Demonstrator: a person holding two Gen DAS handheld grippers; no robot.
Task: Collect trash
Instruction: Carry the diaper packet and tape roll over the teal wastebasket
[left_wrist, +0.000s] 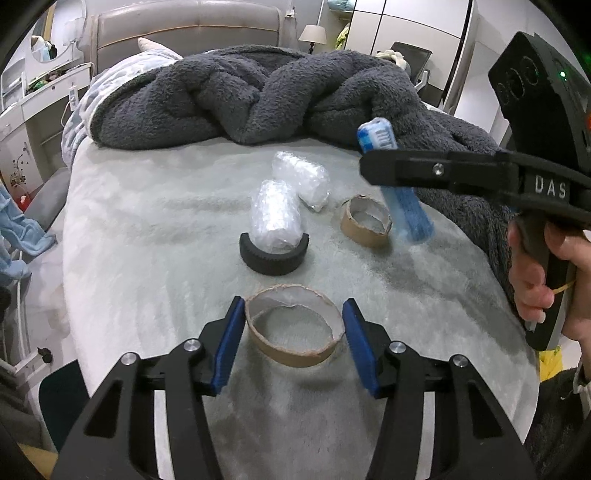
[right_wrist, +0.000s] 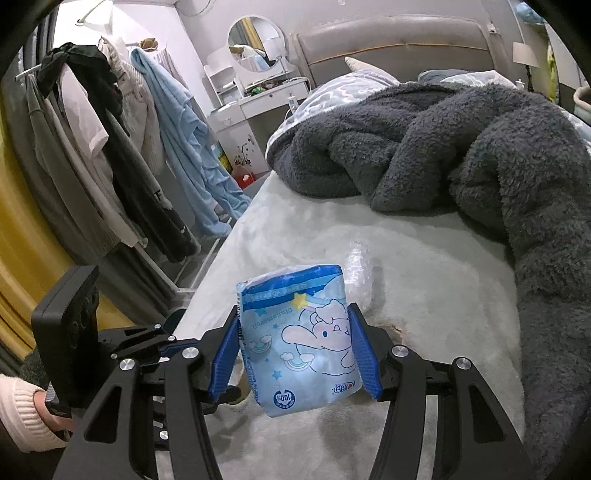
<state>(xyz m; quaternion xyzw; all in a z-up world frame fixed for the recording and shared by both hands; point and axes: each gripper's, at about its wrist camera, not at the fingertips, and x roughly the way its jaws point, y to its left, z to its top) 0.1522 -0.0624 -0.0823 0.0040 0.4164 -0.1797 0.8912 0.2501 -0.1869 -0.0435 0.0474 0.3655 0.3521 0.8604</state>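
Two cardboard rings are counted on the pale bed (left_wrist: 147, 229). The near ring (left_wrist: 293, 325) lies close to the bed's foot edge, between the blue pads of the left gripper (left_wrist: 293, 343); both pads are seen against its outer wall, so it is taken as grasped, though how firmly it is pressed cannot be made out. The far ring (left_wrist: 365, 221) lies further toward the middle, on the right.

Two clear plastic bundles are counted near the middle of the bed: one bundle (left_wrist: 275, 218) rests in a single black curved piece (left_wrist: 273, 254), and the second bundle (left_wrist: 301, 181) lies just behind it.

One blue tissue pack (right_wrist: 301, 339) is gripped at both sides by the right gripper (right_wrist: 295, 350) and is held clear above the bed surface. In the left wrist view the pack is partly hidden behind a black finger, and its print is blurred.

One dark grey fleece blanket (left_wrist: 258, 96) is heaped across the bed toward the headboard (left_wrist: 184, 29).

In the right wrist view only one plastic bundle is seen, behind the pack; the rings are mostly covered by the pack and fingers. A hand (left_wrist: 546, 280) is cut off at the right edge of the picture.
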